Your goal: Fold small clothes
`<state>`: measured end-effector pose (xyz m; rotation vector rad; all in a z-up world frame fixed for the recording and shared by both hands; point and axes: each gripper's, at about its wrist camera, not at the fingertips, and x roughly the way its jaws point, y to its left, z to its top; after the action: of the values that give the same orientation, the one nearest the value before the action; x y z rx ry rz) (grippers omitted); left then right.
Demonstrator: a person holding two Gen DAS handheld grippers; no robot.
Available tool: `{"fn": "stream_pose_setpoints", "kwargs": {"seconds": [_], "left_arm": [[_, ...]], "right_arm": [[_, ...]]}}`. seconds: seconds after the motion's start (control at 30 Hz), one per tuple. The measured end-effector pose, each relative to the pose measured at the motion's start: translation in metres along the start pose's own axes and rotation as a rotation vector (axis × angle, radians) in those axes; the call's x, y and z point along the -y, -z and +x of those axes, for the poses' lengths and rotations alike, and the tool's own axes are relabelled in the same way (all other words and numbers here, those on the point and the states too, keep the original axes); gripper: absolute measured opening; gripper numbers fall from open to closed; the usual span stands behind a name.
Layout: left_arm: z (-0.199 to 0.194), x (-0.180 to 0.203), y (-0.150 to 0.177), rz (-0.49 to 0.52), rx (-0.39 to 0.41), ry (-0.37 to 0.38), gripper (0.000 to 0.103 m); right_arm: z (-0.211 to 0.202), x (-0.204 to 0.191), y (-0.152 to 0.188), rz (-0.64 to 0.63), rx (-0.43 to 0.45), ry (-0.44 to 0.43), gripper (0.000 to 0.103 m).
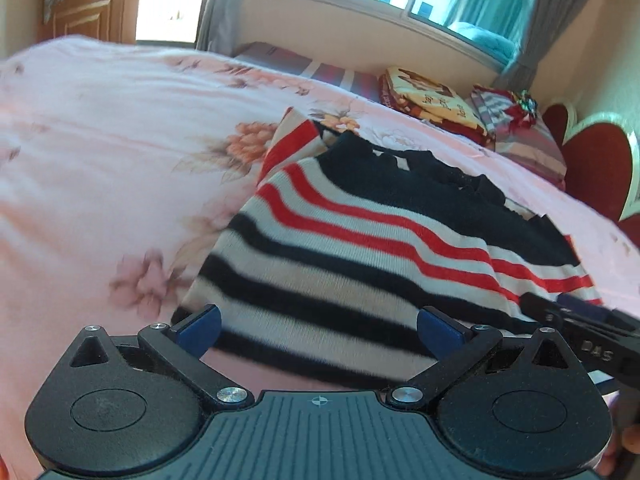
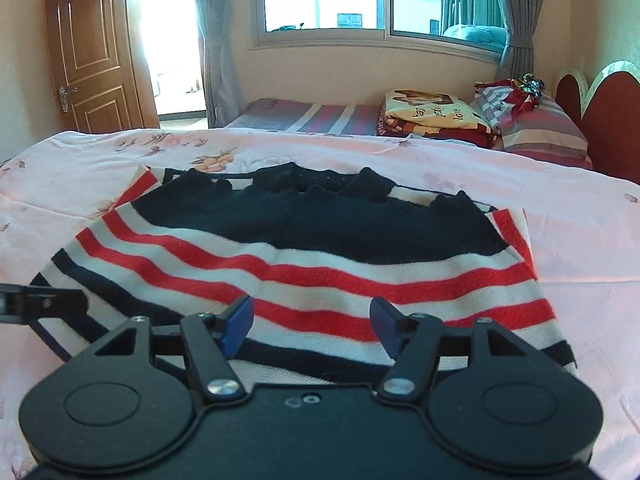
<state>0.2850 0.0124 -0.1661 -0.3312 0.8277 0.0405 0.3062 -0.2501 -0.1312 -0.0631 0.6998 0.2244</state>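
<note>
Striped sweater (image 2: 304, 264), near hem hidden behind right tool (image 2: 312, 326).

Parted tongs (image 2: 311, 326) above striped sweater (image 2: 312, 264)

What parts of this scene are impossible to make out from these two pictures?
- Sweater, near hem: both views, hidden behind the gripper bodies.
- Sweater sleeves: both views, tucked under or out of sight; cannot tell how they lie.
- Bedspread flowers: left wrist view, smeared by motion blur.
- Right gripper: left wrist view, cut off by the right edge.
- Folded blanket lettering: right wrist view, too small.
</note>
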Motion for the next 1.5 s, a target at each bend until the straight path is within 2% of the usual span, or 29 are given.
{"fn": "stream_pose_setpoints", "kwargs": {"seconds": [0.13,0.17,0.23,0.37,0.6,0.63,0.67,0.7,0.73,0.8,0.87,0.93,1.07,1.23,1.37,1.5], "left_arm": [[0.005,-0.025,0.016,-0.195,-0.055,0.060,0.103],[0.009,-0.029,0.018,-0.217,-0.054,0.069,0.103],[0.015,-0.031,0.020,-0.225,-0.023,0.087,0.103],[0.036,-0.037,0.008,-0.323,0.012,0.172,0.103],[0.068,-0.033,-0.011,-0.382,0.087,0.260,0.102],[0.071,-0.034,-0.013,-0.381,0.091,0.264,0.088],[0.075,-0.035,-0.013,-0.385,0.081,0.270,0.060],[0.080,-0.038,-0.014,-0.405,0.061,0.278,0.049],[0.083,-0.044,-0.013,-0.430,0.056,0.281,0.043],[0.086,-0.044,-0.014,-0.437,0.056,0.291,0.042],[0.087,-0.039,-0.018,-0.426,0.060,0.304,0.030],[0.081,-0.035,-0.025,-0.381,0.086,0.335,0.025],[0.060,0.002,-0.048,-0.188,0.144,0.390,0.025],[0.049,0.082,-0.069,0.023,0.178,0.489,0.025],[0.061,0.157,-0.063,0.144,0.118,0.572,0.025],[0.078,0.221,-0.028,0.270,0.007,0.622,0.025]], "right_arm": [[0.001,-0.011,0.002,-0.008,-0.013,-0.002,0.063],[0.002,-0.013,0.004,-0.015,-0.017,0.001,0.063],[0.003,-0.018,0.006,-0.022,-0.024,0.011,0.063],[0.004,-0.022,0.007,-0.018,-0.022,0.049,0.063],[0.012,-0.023,-0.003,-0.001,-0.003,0.137,0.063],[0.017,-0.024,-0.002,-0.005,-0.013,0.144,0.063],[0.025,-0.027,0.001,-0.023,-0.042,0.158,0.063],[0.030,-0.028,0.006,-0.032,-0.038,0.167,0.064],[0.030,-0.030,0.008,-0.037,-0.026,0.178,0.065],[0.031,-0.034,0.008,-0.048,-0.029,0.196,0.065],[0.030,-0.036,0.008,-0.061,-0.028,0.206,0.065],[0.030,-0.037,0.007,-0.059,-0.028,0.206,0.065],[0.025,-0.029,0.003,-0.037,-0.019,0.174,0.065],[-0.006,0.004,0.001,0.068,0.058,0.143,0.065],[-0.038,0.047,0.009,0.120,0.065,0.153,0.065],[-0.060,0.093,0.030,0.187,0.032,0.155,0.067]]}}
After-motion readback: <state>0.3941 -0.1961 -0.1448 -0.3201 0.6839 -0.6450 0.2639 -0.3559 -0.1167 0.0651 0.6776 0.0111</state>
